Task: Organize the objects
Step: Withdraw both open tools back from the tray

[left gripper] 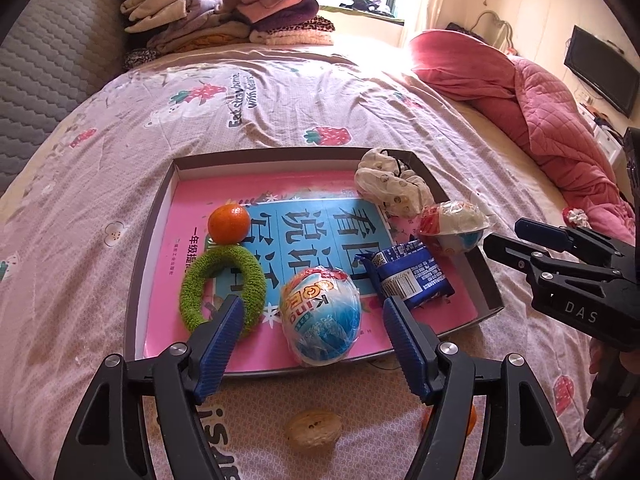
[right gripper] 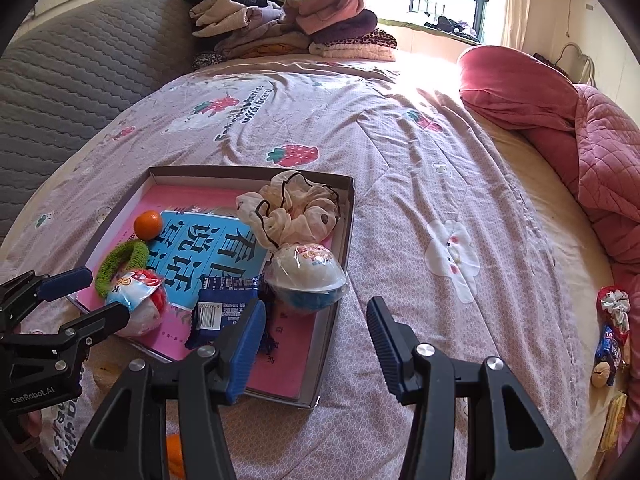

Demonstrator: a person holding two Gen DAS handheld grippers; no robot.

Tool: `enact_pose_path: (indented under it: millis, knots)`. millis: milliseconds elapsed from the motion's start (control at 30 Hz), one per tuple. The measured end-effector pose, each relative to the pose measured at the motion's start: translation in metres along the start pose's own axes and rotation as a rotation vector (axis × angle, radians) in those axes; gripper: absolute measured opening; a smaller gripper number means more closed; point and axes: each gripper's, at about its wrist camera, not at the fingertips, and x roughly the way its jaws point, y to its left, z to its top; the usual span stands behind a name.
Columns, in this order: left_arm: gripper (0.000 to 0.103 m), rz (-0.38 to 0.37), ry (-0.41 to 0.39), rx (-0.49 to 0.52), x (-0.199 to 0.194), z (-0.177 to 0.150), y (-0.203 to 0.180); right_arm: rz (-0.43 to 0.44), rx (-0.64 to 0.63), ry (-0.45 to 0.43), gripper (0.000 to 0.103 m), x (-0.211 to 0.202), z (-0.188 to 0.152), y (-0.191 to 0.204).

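A shallow box (left gripper: 154, 224) (right gripper: 346, 216) lined with a pink book lies on the bed. In it are a tangerine (left gripper: 229, 224) (right gripper: 148, 224), a green scrunchie (left gripper: 222, 288) (right gripper: 116, 262), a wrapped toy egg (left gripper: 320, 316) (right gripper: 138, 304), a blue snack packet (left gripper: 412, 276) (right gripper: 224, 304), a second wrapped egg (left gripper: 454, 226) (right gripper: 306, 278) and a cream scrunchie (left gripper: 394, 188) (right gripper: 296, 208). My left gripper (left gripper: 314, 334) (right gripper: 86, 296) is open, over the box's near edge around the toy egg. My right gripper (right gripper: 316, 334) (left gripper: 508, 236) is open and empty, by the box's right edge.
A walnut (left gripper: 314, 428) and another tangerine (left gripper: 472, 418) (right gripper: 174, 454) lie on the bed in front of the box. A scrunchie (right gripper: 614, 304), snack packet (right gripper: 608, 346) and walnut (right gripper: 600, 374) lie at the far right. Folded clothes (left gripper: 224, 12) and a pink quilt (left gripper: 540, 92) lie beyond.
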Motion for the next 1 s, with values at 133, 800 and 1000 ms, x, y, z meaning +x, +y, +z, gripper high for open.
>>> enact_pose_path:
  millis: [133, 800, 1000]
  knots:
    - [0.075, 0.007, -0.014, -0.004, -0.007, 0.001, 0.001, 0.004, -0.005, -0.008, 0.053, -0.004, 0.0, 0.003]
    - [0.078, 0.049, -0.037, -0.036, -0.022, -0.001, 0.012, 0.022, -0.019, -0.032, 0.055, -0.017, -0.001, 0.012]
    - [0.078, 0.062, -0.04, -0.054, -0.022, -0.005, 0.015, 0.024, -0.02, -0.046, 0.058, -0.023, -0.001, 0.014]
